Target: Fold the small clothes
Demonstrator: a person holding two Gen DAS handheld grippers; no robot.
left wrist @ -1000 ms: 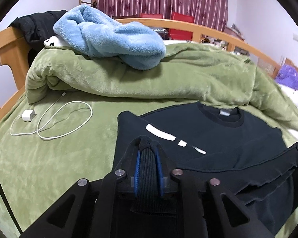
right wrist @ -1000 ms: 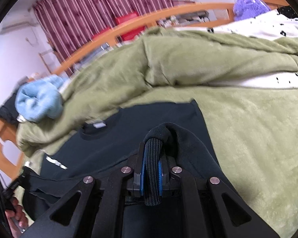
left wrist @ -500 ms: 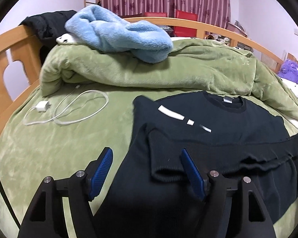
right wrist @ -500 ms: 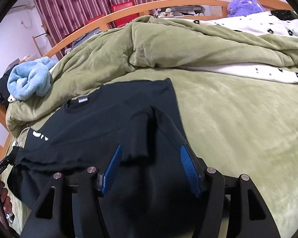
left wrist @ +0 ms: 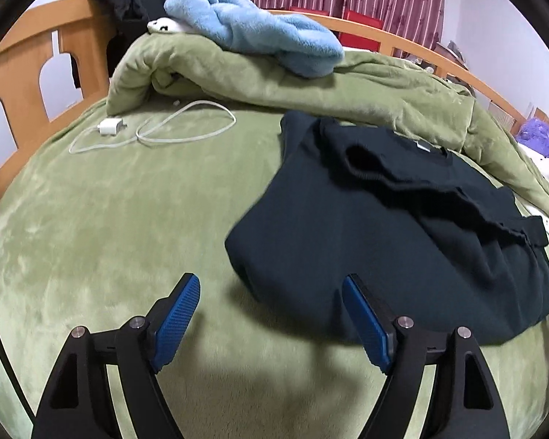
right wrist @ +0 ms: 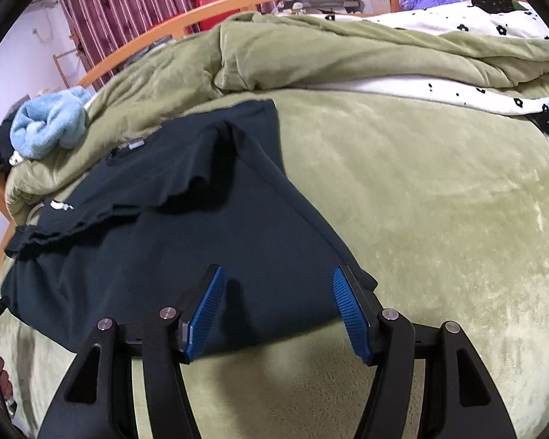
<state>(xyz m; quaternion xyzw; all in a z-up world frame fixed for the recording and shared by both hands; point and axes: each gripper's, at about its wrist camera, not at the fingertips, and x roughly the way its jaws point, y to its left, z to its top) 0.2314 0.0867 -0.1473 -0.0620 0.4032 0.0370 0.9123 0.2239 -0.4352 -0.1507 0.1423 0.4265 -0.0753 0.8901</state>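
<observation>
Black knit sweater point(right wrist: 208, 241) lies crosswise ahead of me, folded edge between my parted, empty right gripper point(right wrist: 278, 311) jaws, just right of my opening, empty left gripper point(left wrist: 271, 318).

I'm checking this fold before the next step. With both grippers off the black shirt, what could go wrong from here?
The folded-over hem lies wavy and uneven, so another fold may lock in wrinkles. The left gripper, jaws opening and pads clear of the cloth, sits at the black shirt corner, partly over the green blanket; a grab there could pinch plush too. The white charger cable lies near the shirt and might snag if the shirt slides that way.
</observation>
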